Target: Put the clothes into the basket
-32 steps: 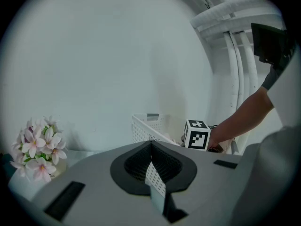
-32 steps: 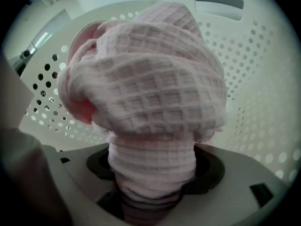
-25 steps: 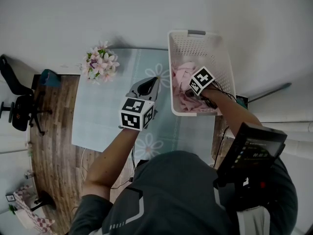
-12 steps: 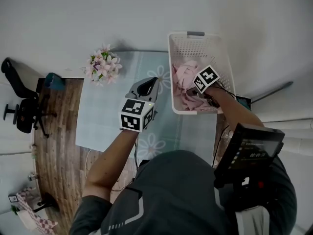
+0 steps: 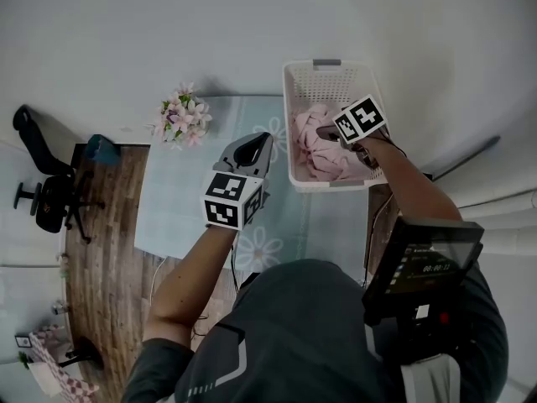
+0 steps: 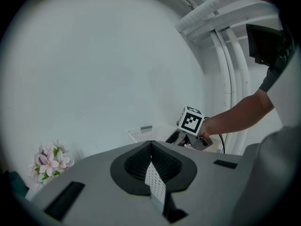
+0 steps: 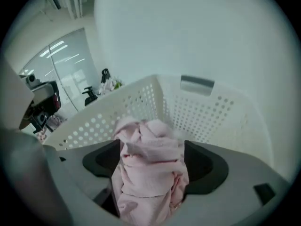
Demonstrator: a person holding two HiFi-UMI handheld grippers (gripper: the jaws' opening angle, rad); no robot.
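Observation:
A white perforated basket (image 5: 327,64) stands at the table's far right, with pink clothes (image 5: 319,145) heaped inside. My right gripper (image 5: 327,133) hangs over the basket's middle. Its jaws are opening, and a bunched pink garment (image 7: 150,168) hangs loosely between them, above the basket wall (image 7: 207,112). My left gripper (image 5: 263,138) hovers over the table left of the basket, shut with nothing in it (image 6: 151,147). From there the basket's rim (image 6: 143,134) and the right gripper's marker cube (image 6: 191,120) show.
A pink flower bunch (image 5: 183,112) sits at the far left corner of the light blue floral tablecloth (image 5: 185,200). A black office chair (image 5: 46,191) stands on the wooden floor to the left. A dark device (image 5: 424,263) hangs at the person's chest.
The right gripper has risen and shifted farther back over the basket, and its jaws have spread around the pink garment. The left gripper has stayed where it was.

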